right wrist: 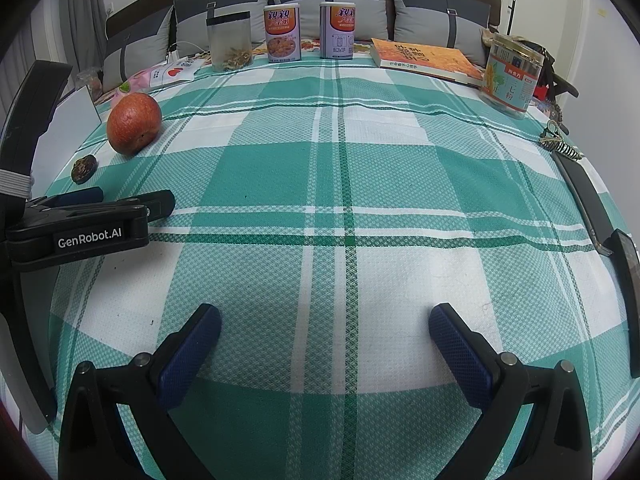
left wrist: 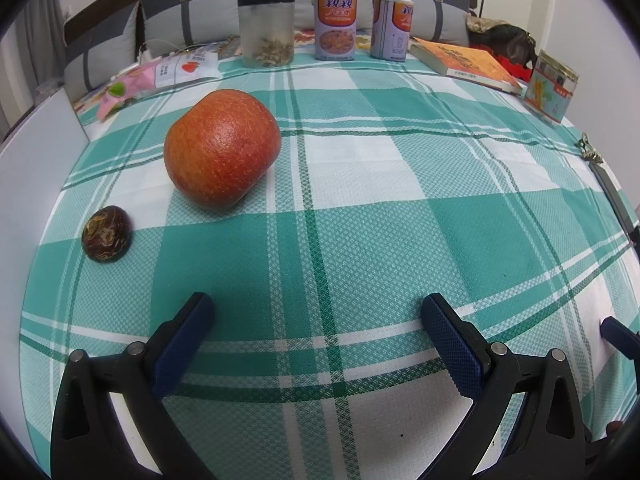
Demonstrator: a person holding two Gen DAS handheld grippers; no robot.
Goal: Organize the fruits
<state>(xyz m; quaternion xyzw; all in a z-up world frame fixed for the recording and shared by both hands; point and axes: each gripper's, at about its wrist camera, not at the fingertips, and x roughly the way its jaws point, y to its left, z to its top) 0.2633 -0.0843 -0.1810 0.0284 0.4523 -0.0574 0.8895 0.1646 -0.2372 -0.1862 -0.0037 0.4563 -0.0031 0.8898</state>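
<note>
A large red-orange fruit [left wrist: 222, 148] lies on the green-and-white checked cloth [left wrist: 400, 208], ahead and left of my left gripper [left wrist: 316, 312]. A small dark brown fruit [left wrist: 107, 233] sits nearer, at the far left. My left gripper is open with nothing between its fingers, short of both fruits. In the right wrist view the large red-orange fruit [right wrist: 134, 123] and the small dark brown fruit [right wrist: 84, 168] lie far left. The left gripper [right wrist: 132, 200] reaches in from the left edge, just short of them. My right gripper [right wrist: 324, 318] stands open over bare cloth.
Along the back stand a clear jar [left wrist: 266, 30], two printed cans [left wrist: 334, 24], an orange book [left wrist: 466, 64] and a labelled tub [right wrist: 510, 76]. A white board [left wrist: 36, 184] borders the left edge. Keys [right wrist: 558, 142] and a dark flat object [right wrist: 584, 200] lie at right.
</note>
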